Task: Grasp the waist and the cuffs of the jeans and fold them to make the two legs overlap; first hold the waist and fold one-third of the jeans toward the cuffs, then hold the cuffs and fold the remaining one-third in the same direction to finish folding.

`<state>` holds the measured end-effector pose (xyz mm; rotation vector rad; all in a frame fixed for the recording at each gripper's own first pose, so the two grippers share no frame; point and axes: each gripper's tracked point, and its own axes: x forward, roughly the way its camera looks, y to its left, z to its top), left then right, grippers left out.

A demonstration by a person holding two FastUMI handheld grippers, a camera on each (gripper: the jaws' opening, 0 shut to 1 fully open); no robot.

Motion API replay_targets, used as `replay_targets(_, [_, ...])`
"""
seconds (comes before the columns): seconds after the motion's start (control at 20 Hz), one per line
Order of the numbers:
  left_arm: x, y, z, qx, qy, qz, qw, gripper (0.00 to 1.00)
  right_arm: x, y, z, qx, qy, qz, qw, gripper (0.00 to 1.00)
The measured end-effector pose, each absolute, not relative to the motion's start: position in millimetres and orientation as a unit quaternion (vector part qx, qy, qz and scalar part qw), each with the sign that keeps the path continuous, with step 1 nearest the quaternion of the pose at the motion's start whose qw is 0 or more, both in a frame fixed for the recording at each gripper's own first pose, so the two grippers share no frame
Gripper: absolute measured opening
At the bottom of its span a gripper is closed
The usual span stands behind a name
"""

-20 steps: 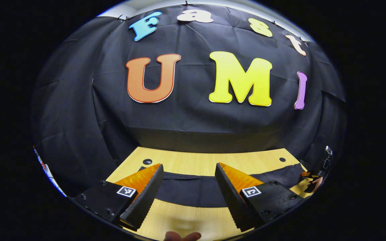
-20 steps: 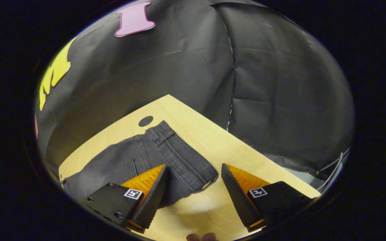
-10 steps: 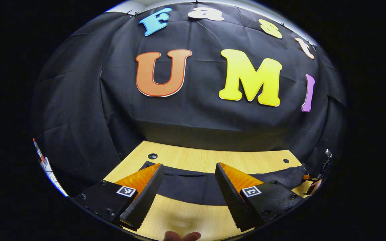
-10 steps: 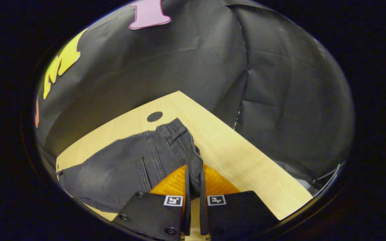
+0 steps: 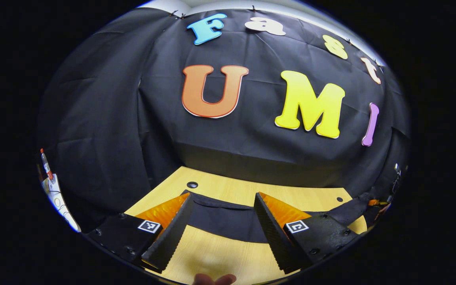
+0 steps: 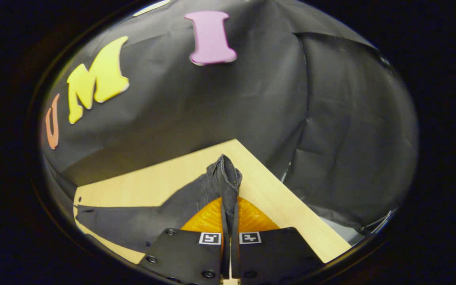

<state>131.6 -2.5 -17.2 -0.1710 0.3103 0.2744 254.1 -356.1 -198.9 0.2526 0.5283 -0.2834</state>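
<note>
Dark grey jeans point(image 6: 164, 215) lie stretched across the light wooden table point(image 6: 156, 186). My right gripper point(image 6: 230, 213) is shut on the jeans' waist point(image 6: 228, 176), and the waistband stands up in a raised fold between the fingers. In the left gripper view the cuff end of the jeans point(image 5: 222, 217) lies flat just beyond my left gripper point(image 5: 222, 221), whose fingers stand wide open with only cloth and table between them. At the far right of that view the lifted waist point(image 5: 356, 208) shows with the other gripper point(image 5: 380, 206) on it.
The black cloth wall rises close behind the table. A cable hole point(image 5: 192, 185) sits near the table's far left corner and another hole point(image 5: 339, 199) near the far right. A fingertip point(image 5: 214, 279) shows at the bottom edge. The table's right corner point(image 6: 238, 142) lies just past the waist.
My right gripper closed on the waist and has lifted it, bunching the waistband upright. The left gripper stayed open and drifted slightly left, near the cuff end.
</note>
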Motion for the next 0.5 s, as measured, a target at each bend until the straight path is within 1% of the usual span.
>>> replay_targets(0.1, [122.9,13.0,-15.0,-0.092,0.148,0.146,0.974,0.99,263.3,-309.2,-158.1,0.113,0.231,-0.110,0.960,0.02])
replay_targets(0.25, [102.7,38.5,-14.4,-0.104,0.143,0.165,0.970,0.99,270.8,-223.5,-109.0,0.106,0.208,-0.056,0.971,0.02])
replay_targets(0.35, [90.5,53.7,-11.9,-0.113,0.138,0.179,0.968,0.98,277.0,-155.6,-103.7,0.102,0.200,-0.022,0.974,0.02])
replay_targets(0.4, [84.7,60.7,-9.7,-0.115,0.137,0.184,0.966,0.98,278.2,-120.3,-106.6,0.094,0.200,-0.004,0.975,0.00])
replay_targets(0.45, [75.9,68.2,-8.2,-0.116,0.136,0.191,0.965,0.98,277.1,-88.5,-113.8,0.085,0.204,0.014,0.975,0.00])
replay_targets(0.5, [67.7,76.1,-7.2,-0.116,0.135,0.198,0.964,0.98,276.6,-54.9,-125.4,0.076,0.211,0.034,0.974,0.02])
